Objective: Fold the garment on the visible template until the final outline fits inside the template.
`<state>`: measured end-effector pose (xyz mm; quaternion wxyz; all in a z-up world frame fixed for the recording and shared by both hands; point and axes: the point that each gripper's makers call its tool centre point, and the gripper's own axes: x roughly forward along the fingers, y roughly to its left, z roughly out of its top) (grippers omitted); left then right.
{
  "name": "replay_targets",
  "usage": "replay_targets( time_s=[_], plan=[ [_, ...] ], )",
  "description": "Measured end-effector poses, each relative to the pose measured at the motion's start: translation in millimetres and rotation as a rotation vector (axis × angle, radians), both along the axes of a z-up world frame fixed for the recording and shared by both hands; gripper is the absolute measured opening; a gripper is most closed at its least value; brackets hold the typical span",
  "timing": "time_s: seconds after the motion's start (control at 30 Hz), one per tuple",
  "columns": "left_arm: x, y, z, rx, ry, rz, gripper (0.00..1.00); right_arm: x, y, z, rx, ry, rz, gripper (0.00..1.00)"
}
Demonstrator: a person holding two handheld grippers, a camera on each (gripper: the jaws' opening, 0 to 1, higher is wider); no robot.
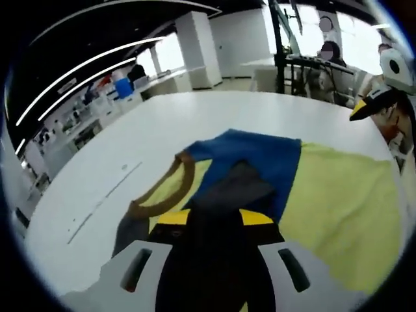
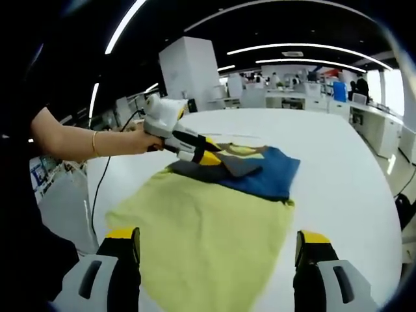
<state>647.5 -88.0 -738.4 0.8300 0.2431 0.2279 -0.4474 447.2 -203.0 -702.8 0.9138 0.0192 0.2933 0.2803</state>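
My left gripper [image 2: 207,155] is clamped on the dark sleeve [image 2: 208,169] of the garment [image 2: 211,227], mid-tabletop. My right gripper [image 2: 218,257] gapes wide, empty. Folding barely begun: yellow body lies flat. Template not discernible.

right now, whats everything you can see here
garment: 1, blue with a grey part and brown trim, folded at the far end of the template
template: 1, yellow-green sheet, flat on the table
table: 1, white, under everything
cable: 1, dark, hanging off the table's left side
left gripper: 1, white with yellow tips, shut on the garment's grey part
right gripper: 1, same colours, open above the template's near edge
hand: 1, holding the left gripper
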Motion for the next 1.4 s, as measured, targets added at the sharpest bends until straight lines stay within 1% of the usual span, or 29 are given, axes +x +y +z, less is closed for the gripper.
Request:
replay_targets(
  time_s=[0.1,0.27,0.37,0.5,0.6,0.67,0.7,0.83,0.97,1.03,1.27,1.4],
  plan=[
    [3.0,2.4,-4.4,0.021,-0.017,-0.024,0.22,-0.3,-1.3,-1.2,0.000,0.004,-0.004,0.98],
    [6.1,4.8,-8.6,0.022,-0.012,-0.025,0.19,-0.7,-3.6,-4.0,-0.002,0.014,-0.014,0.98],
    [8.5,4.8,-10.8,0.009,0.000,-0.017,0.18,-0.4,-4.5,-6.5,-0.002,0.022,-0.020,0.98],
    [9.9,3.6,-13.3,-0.008,0.021,-0.002,0.12,-1.1,-3.5,-8.5,0.000,0.030,-0.020,0.97],
    [10.6,3.8,-17.9,-0.001,0.030,0.009,0.08,-1.7,-3.7,-11.7,-0.005,0.040,-0.021,0.97],
    [7.4,2.7,-20.0,-0.006,0.051,0.005,0.01,-1.6,-3.0,-11.0,0.001,0.039,-0.023,0.97],
    [6.6,2.5,-20.3,-0.008,0.057,0.005,0.00,-1.0,-3.0,-10.4,0.003,0.036,-0.025,0.97],
    [5.7,3.0,-22.3,0.001,0.054,0.000,0.00,-0.2,-3.9,-9.2,0.003,0.033,-0.028,0.97],
    [4.2,2.9,-21.9,-0.006,0.067,0.001,0.00,-0.7,-4.8,-8.9,0.004,0.032,-0.034,0.96],
    [1.7,3.5,-20.2,-0.010,0.079,0.009,0.00,-1.4,-4.8,-8.9,0.004,0.031,-0.035,0.96],
    [-16.9,2.5,-14.5,-0.047,0.168,0.069,0.00,-3.7,-2.3,-8.0,0.010,0.026,-0.030,0.96],
    [-30.2,-1.8,-14.2,-0.034,0.181,0.062,0.00,-4.3,-1.6,-6.0,0.016,0.017,-0.030,0.96]
  ],
)
